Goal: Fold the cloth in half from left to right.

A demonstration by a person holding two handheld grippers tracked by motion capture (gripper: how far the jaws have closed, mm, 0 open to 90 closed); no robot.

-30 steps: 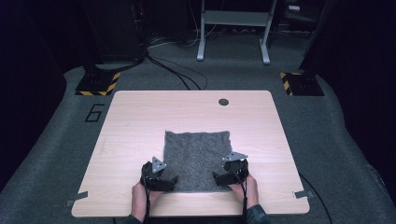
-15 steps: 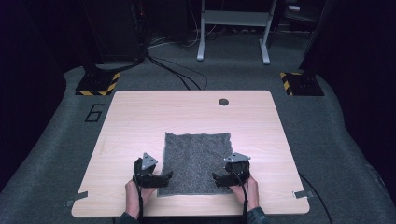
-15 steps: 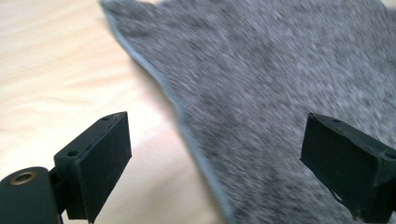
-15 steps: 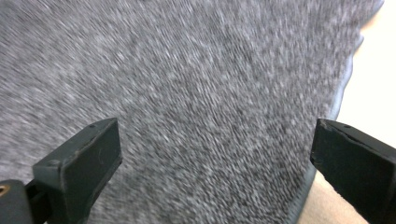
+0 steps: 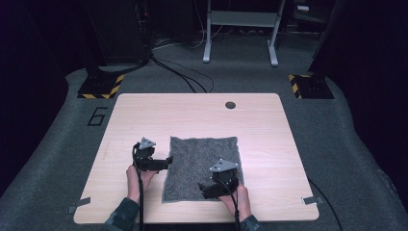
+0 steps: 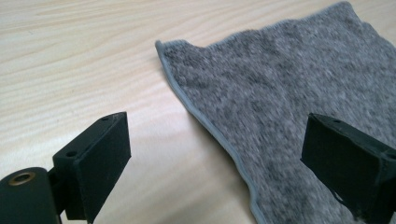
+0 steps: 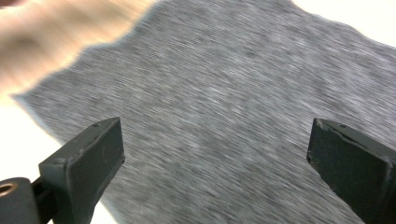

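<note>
Left gripper (image 5: 163,160) is hovering w/ jaws apart at the left edge of the grey towel (image 5: 202,163), 1 jaw over bare wood, the other over the fabric. In the left gripper view, the towel's (image 6: 289,93) hemmed edge is running diagonally btwn the 2 jaws, nothing gripped. Towel is lying flat on the light wooden table (image 5: 197,115), near the person's side. Right gripper (image 5: 207,188) is sitting over the towel's near-right part, jaws wide apart; right gripper view is blurring, towel (image 7: 224,102) under both jaws.
</note>
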